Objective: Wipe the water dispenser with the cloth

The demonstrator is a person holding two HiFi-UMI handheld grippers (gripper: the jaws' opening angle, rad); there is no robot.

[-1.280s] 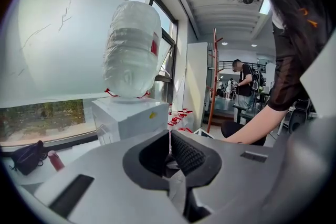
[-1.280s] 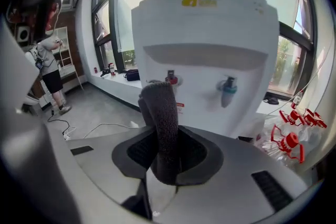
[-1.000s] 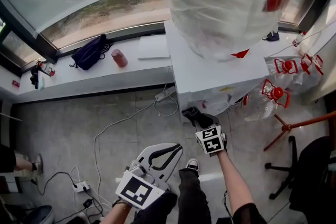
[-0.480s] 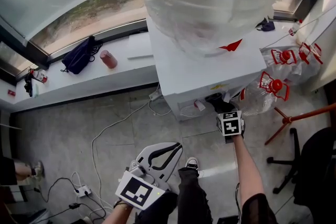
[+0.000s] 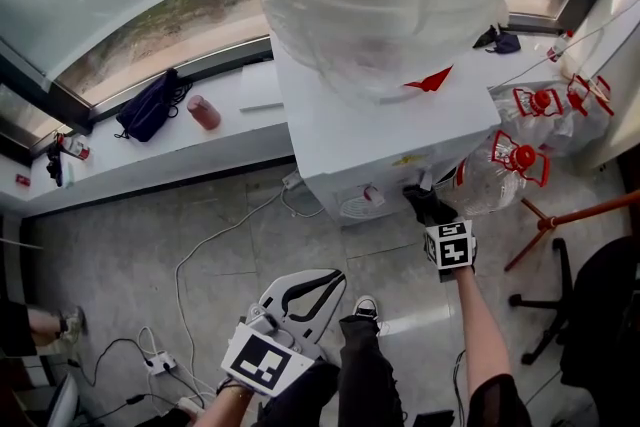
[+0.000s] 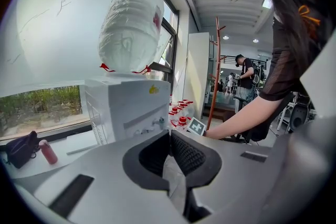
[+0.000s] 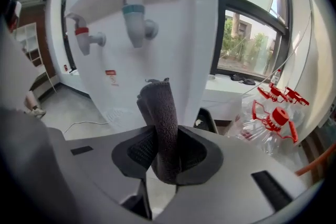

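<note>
right gripper (image 7: 165, 150) clamps cloth (image 7: 160, 107) — near front edge of water dispenser (image 7: 178, 34).

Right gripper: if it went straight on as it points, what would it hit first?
Probably the dispenser's white front below the taps, with the gripped cloth touching first; depth is unclear.

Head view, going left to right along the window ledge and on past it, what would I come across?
Dark blue fabric bag → small red cylindrical bottle → white box-shaped water dispenser → clear plastic water bottle with a red cap.
</note>
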